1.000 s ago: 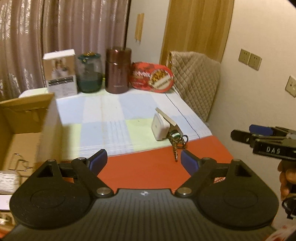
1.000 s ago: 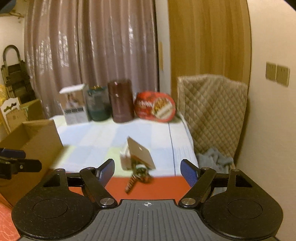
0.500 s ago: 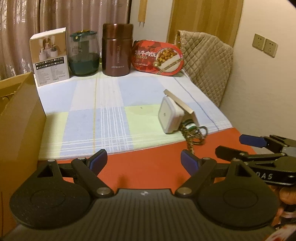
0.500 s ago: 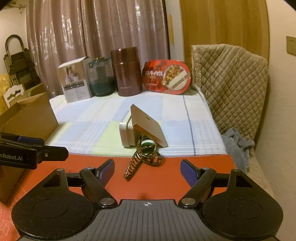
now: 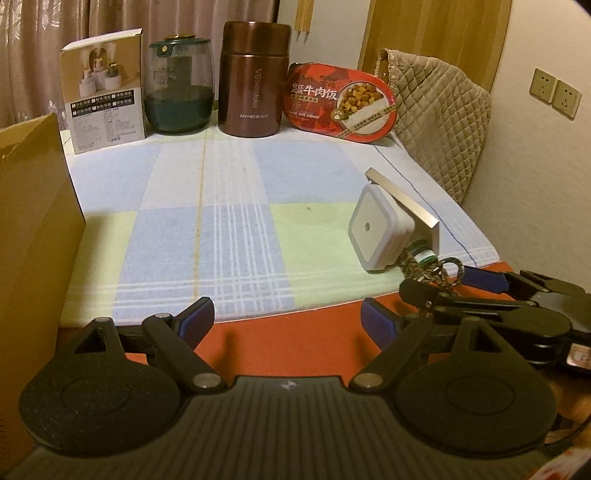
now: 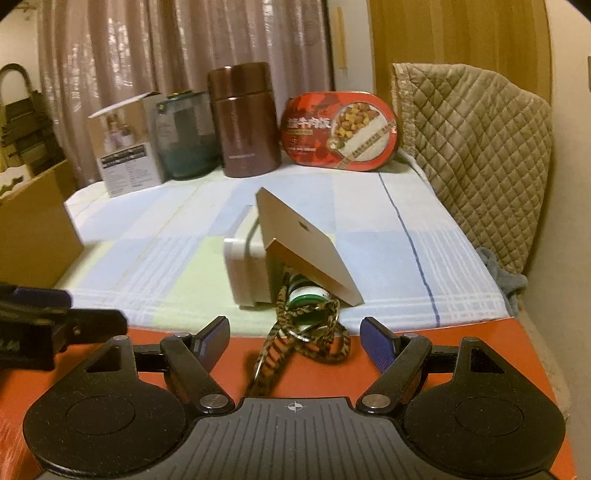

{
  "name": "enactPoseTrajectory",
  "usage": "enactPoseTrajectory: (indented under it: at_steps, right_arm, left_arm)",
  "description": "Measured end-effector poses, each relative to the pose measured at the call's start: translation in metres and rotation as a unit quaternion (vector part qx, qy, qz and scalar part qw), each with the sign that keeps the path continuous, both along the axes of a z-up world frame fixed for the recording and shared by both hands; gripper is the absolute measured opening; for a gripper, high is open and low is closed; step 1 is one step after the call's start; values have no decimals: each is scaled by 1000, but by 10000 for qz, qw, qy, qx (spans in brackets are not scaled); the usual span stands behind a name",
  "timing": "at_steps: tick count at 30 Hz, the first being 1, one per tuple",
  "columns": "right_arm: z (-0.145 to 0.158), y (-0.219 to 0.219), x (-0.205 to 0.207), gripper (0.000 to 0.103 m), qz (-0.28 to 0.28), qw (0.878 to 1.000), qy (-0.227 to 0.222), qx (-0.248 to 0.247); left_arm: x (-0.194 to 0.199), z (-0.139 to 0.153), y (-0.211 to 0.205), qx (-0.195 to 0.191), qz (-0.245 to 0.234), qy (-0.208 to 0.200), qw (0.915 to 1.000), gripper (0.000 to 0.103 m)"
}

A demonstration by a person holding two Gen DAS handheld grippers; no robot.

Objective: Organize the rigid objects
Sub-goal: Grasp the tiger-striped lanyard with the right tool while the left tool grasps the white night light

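Two tools hover over the surface's near edge, both spread wide and holding nothing. The right tool (image 6: pixel 293 338) lines up on the braided keychain (image 6: pixel 295 341), which trails onto the red mat (image 6: pixel 461 354), likely the next pick. Just beyond, a white cube (image 5: pixel 378 229) props a tan card (image 6: pixel 303 243), which hides most of a green-capped bottle (image 6: pixel 306 293). The left tool (image 5: pixel 286 319) waits beside the cardboard box (image 5: pixel 33 221), whose inside is out of sight.

Brown curtains (image 5: pixel 55 44) behind; wooden door (image 5: pixel 436 33); wall sockets (image 5: pixel 555 93) right.
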State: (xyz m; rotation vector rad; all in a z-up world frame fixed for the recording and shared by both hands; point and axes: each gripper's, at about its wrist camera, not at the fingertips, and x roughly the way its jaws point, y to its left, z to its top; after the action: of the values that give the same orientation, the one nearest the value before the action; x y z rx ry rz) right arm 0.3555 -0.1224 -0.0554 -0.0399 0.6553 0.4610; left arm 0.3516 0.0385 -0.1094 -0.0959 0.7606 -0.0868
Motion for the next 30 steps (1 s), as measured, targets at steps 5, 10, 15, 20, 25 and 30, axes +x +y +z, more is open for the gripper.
enactPoseTrajectory:
  at_steps: [5,10,15,20,25,30]
  right_arm:
    - [-7,9,4,48,19,9996,-73,-284]
    - [-6,9,-3,38,193,9990,-63,-405]
    - [-4,0,-17,38,357,9988,85,-326]
    - [1,-7,-35,38,737,9967,144,-299]
    - [8,-23,-36,38,407,9988,128,-251]
    - [20,-38,-33,38,92,9998,70,-151]
  left_arm:
    - [2,-5,3,-52,24,50,10000,84]
    - [1,-6,0,-57,-61,83,9999,84]
    - [2,-6,-3,-85,-153,92,9998,84]
    - [5,-6,-8,-114,-262,60,9996,84]
    - [14,-5,-16,-128,-405,-23,9991,79]
    - [26,-5,-32,-31,-639,-150,9978,75]
